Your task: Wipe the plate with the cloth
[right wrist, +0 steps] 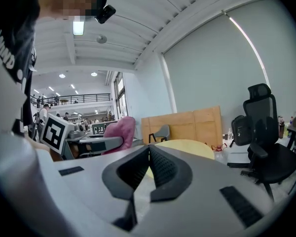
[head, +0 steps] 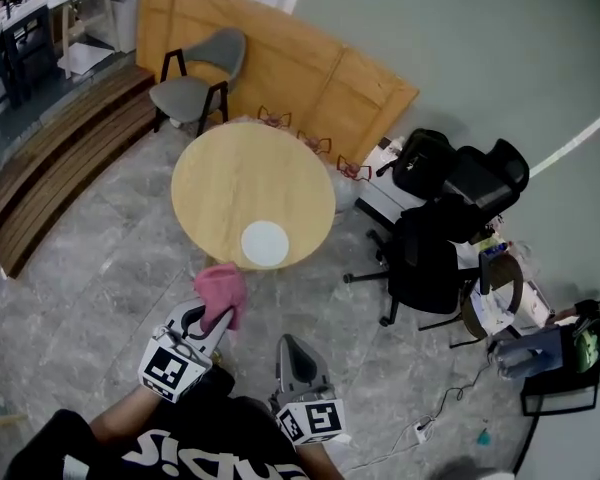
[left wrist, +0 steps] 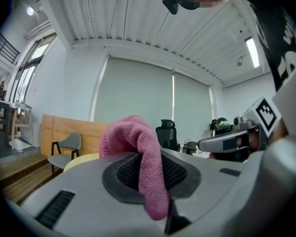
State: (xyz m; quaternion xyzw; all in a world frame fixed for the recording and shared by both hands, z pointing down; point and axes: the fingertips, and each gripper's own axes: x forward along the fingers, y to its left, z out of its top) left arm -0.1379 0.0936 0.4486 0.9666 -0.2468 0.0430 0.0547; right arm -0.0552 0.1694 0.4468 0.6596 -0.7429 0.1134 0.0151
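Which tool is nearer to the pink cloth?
Left. The left tool is shut on the pink cloth, which sticks out past its jaws. The right tool is alongside, not touching the cloth.

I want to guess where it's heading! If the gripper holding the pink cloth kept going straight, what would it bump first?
Probably the near edge of the round table, close to the white plate. The left gripper, shut on the pink cloth, points that way; height is unclear.
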